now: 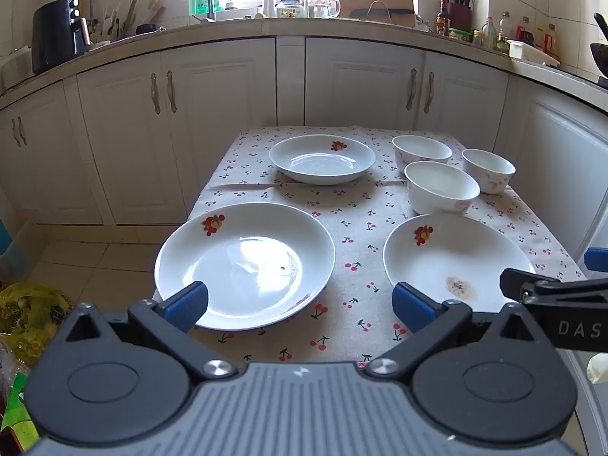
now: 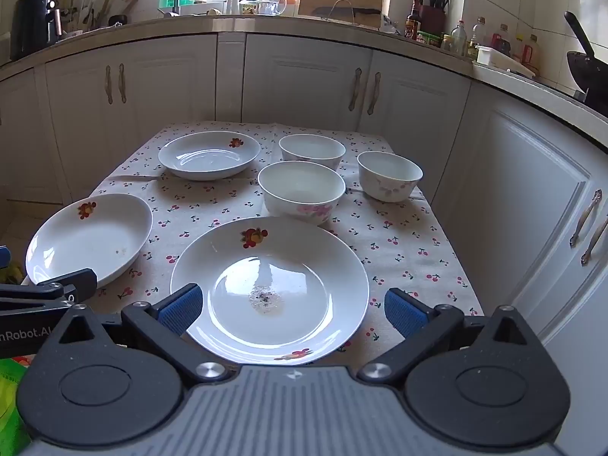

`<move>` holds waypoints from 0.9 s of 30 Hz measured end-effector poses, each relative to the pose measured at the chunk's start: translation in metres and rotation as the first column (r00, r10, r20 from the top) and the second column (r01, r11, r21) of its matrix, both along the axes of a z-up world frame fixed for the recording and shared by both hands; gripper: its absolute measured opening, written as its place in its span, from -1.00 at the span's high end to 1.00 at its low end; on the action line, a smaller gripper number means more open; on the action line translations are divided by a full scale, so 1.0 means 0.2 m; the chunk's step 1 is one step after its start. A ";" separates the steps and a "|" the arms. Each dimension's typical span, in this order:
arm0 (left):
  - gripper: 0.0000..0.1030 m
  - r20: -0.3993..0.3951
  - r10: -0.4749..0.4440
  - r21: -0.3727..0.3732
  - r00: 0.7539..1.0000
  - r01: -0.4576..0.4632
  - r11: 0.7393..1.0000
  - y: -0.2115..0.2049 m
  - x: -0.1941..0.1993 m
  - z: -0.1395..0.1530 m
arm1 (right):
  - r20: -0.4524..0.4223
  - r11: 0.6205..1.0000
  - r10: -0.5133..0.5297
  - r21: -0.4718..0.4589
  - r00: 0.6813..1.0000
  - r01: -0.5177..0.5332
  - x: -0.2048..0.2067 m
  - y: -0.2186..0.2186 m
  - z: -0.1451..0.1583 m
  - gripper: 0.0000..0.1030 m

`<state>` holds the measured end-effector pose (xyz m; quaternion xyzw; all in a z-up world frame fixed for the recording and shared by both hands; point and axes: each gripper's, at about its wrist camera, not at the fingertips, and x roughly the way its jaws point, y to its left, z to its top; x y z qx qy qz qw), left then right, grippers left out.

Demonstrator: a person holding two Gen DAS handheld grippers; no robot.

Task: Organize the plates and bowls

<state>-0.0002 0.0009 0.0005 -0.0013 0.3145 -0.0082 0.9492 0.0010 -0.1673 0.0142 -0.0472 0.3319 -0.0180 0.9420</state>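
Plates and bowls lie spread over the cherry-print tabletop (image 2: 399,235): three plates, three bowls, none stacked. Our left gripper (image 1: 300,306) and right gripper (image 2: 290,307) both hover wide open, holding nothing. The near-left plate (image 1: 243,262) seems to overhang the tabletop edge, though the fisheye may exaggerate; a clumsy nudge could tip it off. The soiled plate (image 2: 269,288) is glazed, so our fingers could slip on its rim.
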 end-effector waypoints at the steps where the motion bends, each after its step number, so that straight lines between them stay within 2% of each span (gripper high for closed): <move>1: -0.98 -0.001 0.000 0.003 1.000 0.000 1.000 0.00 0.00 0.00 | 0.006 1.000 -0.001 0.007 1.000 0.001 0.00 0.00 0.00 -1.00; 9: -0.98 -0.001 -0.003 0.007 1.000 0.003 1.000 0.01 -0.02 0.05 | 0.002 1.000 -0.001 -0.004 1.000 0.001 0.00 0.00 0.01 -1.00; 27: -0.98 0.005 -0.005 0.008 1.000 0.005 1.000 0.00 -0.01 0.02 | 0.010 1.000 -0.003 0.003 1.000 0.003 -0.01 0.00 0.00 -1.00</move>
